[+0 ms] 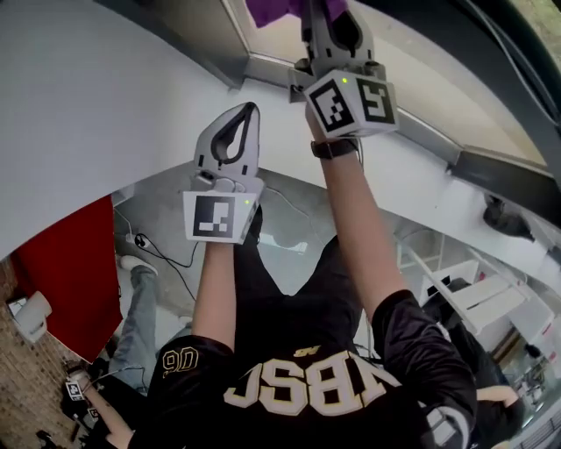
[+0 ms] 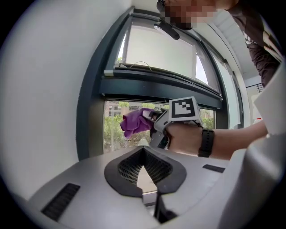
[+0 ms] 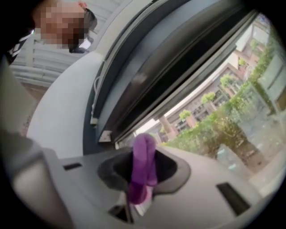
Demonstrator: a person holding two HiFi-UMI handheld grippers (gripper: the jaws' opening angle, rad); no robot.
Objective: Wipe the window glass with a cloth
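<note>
Reaching up toward a window, a person holds a claw in each hand. The right claw (image 1: 321, 10) is farther up and forward. Its jaws are closed tight on a purple cloth (image 3: 143, 164), which is pinched into a narrow upright fold between them. In the left claw view the cloth bunches out beyond the right claw's tips, in front of the window glass (image 2: 115, 130) of the lower pane. It sits toward the left side of that pane, near the dark window frame (image 2: 156, 85). Whether the cloth touches the glass cannot be told. Green trees and buildings show through the pane.

The left claw (image 1: 251, 109) is held lower and nearer, to the left of the right one, before a plain white wall (image 1: 88, 96). Its jaws are closed together with nothing between them. A black wristwatch (image 1: 335, 148) sits on the right wrist, just below the right claw's marker cube (image 1: 351, 103).
</note>
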